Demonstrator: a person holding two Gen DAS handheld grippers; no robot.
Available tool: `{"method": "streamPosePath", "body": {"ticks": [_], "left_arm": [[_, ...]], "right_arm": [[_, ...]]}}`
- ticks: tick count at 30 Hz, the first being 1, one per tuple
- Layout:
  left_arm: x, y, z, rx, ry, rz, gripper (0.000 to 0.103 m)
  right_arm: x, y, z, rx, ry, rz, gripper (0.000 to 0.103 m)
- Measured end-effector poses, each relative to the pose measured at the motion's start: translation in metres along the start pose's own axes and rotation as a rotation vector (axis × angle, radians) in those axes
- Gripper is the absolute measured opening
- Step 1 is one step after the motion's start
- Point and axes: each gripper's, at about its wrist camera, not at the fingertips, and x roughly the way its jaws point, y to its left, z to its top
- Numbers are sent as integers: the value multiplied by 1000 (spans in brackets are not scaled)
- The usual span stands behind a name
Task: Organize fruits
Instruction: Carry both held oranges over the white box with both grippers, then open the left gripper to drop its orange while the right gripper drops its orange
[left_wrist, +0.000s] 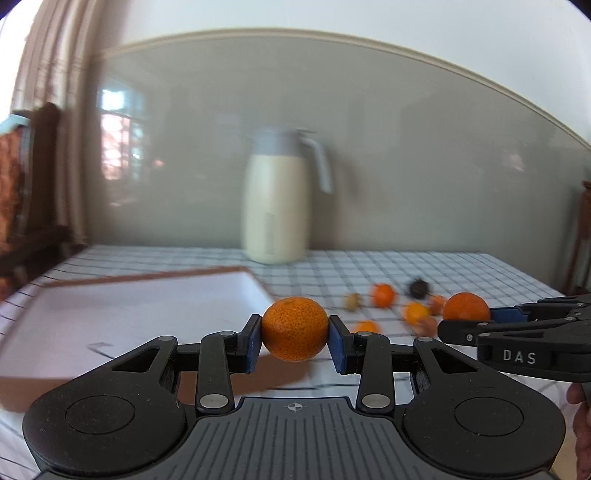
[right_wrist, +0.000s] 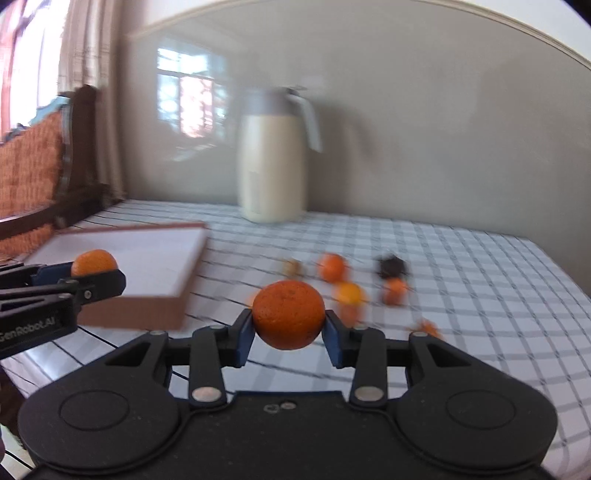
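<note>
My left gripper (left_wrist: 294, 332) is shut on an orange tangerine (left_wrist: 294, 328), held above the table near the right front corner of a white tray with a brown rim (left_wrist: 129, 310). My right gripper (right_wrist: 288, 321) is shut on a second tangerine (right_wrist: 289, 314). In the left wrist view the right gripper's tangerine (left_wrist: 466, 306) shows at the right. In the right wrist view the left gripper's tangerine (right_wrist: 94, 262) shows at the left, in front of the tray (right_wrist: 147, 258). Several small orange fruits (right_wrist: 332, 266) and a dark one (right_wrist: 391, 267) lie on the checked tablecloth.
A cream jug with a grey lid and handle (left_wrist: 275, 199) stands at the back by the wall. A wooden chair with an orange cushion (right_wrist: 33, 166) is at the left. The checked tablecloth (right_wrist: 480, 277) stretches to the right. The background is blurred.
</note>
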Motion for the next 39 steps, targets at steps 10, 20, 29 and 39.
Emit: {"method": "streamPosePath", "body": {"ticks": [10,20,29,39], "left_arm": [[-1,93,7,-48,3,192,38],[42,158,6,-104,63,289,38],[55,167,2,-122,13,326,103],[27,134,7,-180,-27,261,103]], "right_arm": [[50,73,30,-91,-22,126,31],[107,91,49,-56,-3,150,31],[118,85,52,-49,-109,66,94],[69,52,40,-87,-183,-87,97]]}}
